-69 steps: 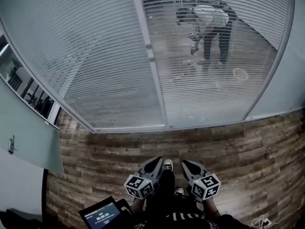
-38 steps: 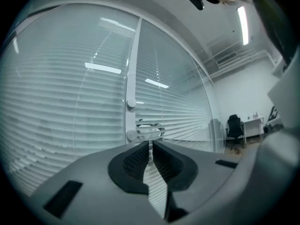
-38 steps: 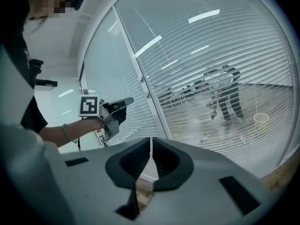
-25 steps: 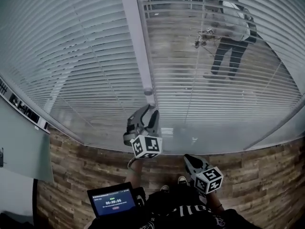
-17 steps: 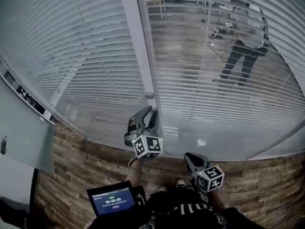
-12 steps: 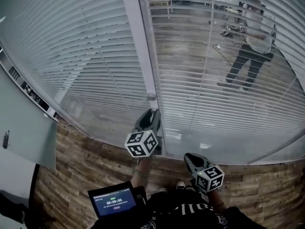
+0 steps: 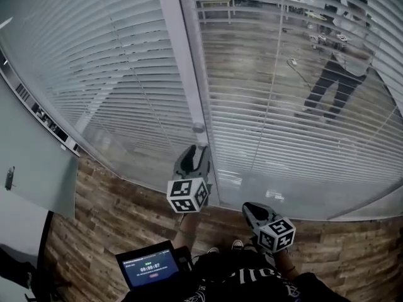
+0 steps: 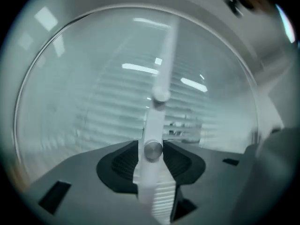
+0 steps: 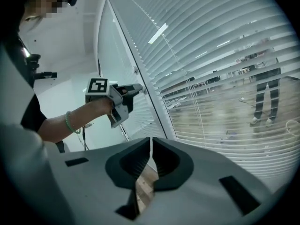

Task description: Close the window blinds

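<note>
Blinds (image 7: 283, 106) fill the glass wall ahead of you, and to the right of the white frame post (image 7: 182, 61) their slats are tilted open enough that a person (image 7: 340, 68) in the room beyond shows through. To the left of the post the slats look whiter and denser. Wooden floor (image 7: 113, 212) runs along the foot of the glass. Your left gripper (image 7: 196, 150) is raised against the post. Its fingers stand spread, having just been opening, with the small metal knob (image 8: 153, 150) on the post between them; whether a pad touches it you cannot tell. Your right gripper (image 7: 252, 207) hangs low near your waist, well apart from the glass, its fingers pressed together on nothing. A small lit screen (image 7: 149, 266) sits below your left arm
</note>
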The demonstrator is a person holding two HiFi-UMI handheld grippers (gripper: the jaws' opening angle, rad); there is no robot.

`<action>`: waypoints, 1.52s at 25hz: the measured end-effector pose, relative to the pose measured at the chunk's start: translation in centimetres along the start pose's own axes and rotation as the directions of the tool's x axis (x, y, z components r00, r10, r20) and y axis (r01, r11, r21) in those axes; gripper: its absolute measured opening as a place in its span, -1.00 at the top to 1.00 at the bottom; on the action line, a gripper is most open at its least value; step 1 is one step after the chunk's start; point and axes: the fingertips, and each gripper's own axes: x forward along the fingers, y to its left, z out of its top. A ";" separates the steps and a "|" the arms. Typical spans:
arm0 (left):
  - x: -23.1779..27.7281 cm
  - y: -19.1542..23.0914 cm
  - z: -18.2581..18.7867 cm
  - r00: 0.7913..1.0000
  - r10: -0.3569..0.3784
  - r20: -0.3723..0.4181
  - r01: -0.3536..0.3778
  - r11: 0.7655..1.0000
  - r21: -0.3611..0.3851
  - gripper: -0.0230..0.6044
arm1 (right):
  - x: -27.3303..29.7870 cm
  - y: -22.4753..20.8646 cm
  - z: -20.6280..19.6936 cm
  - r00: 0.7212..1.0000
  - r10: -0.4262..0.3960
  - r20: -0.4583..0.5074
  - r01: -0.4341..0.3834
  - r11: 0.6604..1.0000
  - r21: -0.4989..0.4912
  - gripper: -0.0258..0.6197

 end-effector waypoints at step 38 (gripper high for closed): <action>1.1 -0.3 -0.2 0.995 -0.091 -0.042 0.088 0.995 -0.056 0.52 | 0.0 -0.6 -1.7 0.994 -0.108 -0.003 0.108 0.992 0.060 0.83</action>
